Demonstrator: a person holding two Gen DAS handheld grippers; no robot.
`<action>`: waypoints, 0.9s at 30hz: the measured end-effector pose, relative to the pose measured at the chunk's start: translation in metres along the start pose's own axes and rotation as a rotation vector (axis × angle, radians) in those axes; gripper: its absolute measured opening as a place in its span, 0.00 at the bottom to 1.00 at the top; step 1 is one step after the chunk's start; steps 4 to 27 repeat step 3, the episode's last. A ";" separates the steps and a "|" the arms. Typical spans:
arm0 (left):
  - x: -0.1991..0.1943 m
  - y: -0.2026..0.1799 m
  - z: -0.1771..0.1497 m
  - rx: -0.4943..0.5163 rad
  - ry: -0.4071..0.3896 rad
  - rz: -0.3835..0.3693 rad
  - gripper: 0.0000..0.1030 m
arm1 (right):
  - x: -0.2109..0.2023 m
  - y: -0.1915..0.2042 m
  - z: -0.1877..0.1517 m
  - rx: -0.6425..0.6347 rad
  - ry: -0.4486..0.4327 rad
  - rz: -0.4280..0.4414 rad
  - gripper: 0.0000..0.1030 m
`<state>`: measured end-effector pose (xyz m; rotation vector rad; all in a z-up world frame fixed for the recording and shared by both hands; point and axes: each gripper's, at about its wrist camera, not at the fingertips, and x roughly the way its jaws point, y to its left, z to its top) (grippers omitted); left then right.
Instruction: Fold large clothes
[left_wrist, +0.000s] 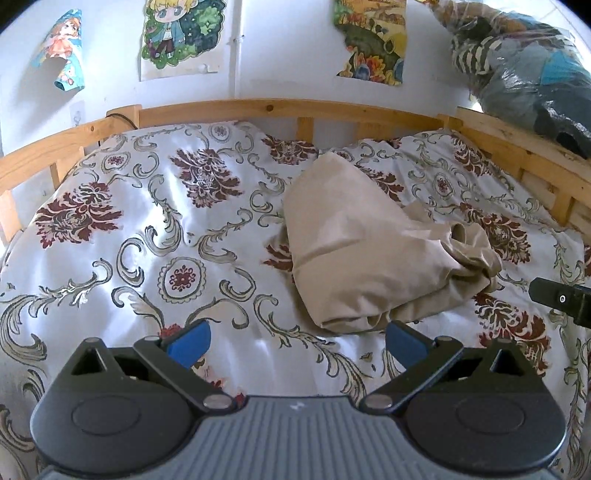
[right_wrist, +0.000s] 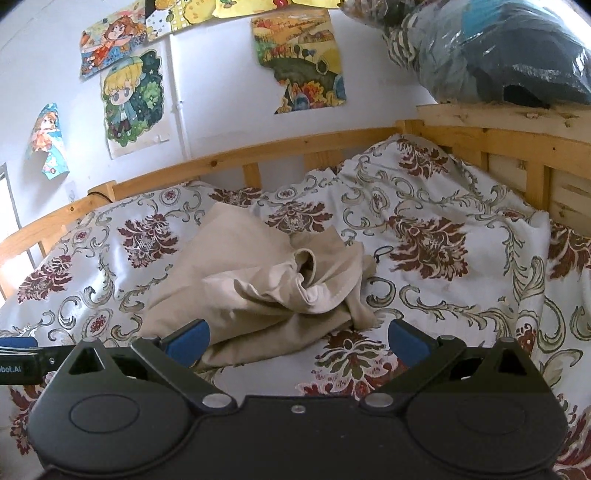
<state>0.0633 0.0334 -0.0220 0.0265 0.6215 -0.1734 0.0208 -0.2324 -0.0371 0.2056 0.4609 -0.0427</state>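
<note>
Beige garment (left_wrist: 373, 251) lies bunched at frame centre on the floral bedspread (left_wrist: 147, 229). Left gripper (left_wrist: 297, 341) and right gripper (right_wrist: 297, 341): fingers spread, empty.

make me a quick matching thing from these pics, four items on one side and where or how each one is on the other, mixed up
Things:
1. beige garment
2. left gripper
3. plastic bag of clothes
4. cartoon posters

Place or state:
A. stuck on the white wall
B. up on the wooden bed frame, in the far right corner
C. crumpled on the floral bedspread
D. open, holding nothing, over the bed

Pairs: 1-C, 2-D, 3-B, 4-A
</note>
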 end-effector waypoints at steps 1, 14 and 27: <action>0.000 0.000 0.000 0.000 0.002 0.002 0.99 | 0.000 -0.001 0.000 0.000 0.002 0.001 0.99; 0.000 0.000 0.000 -0.001 0.003 0.001 0.99 | 0.000 0.000 0.000 -0.003 0.004 0.000 0.99; 0.000 0.000 0.000 -0.001 0.003 0.001 0.99 | 0.000 0.000 0.000 -0.003 0.004 0.000 0.99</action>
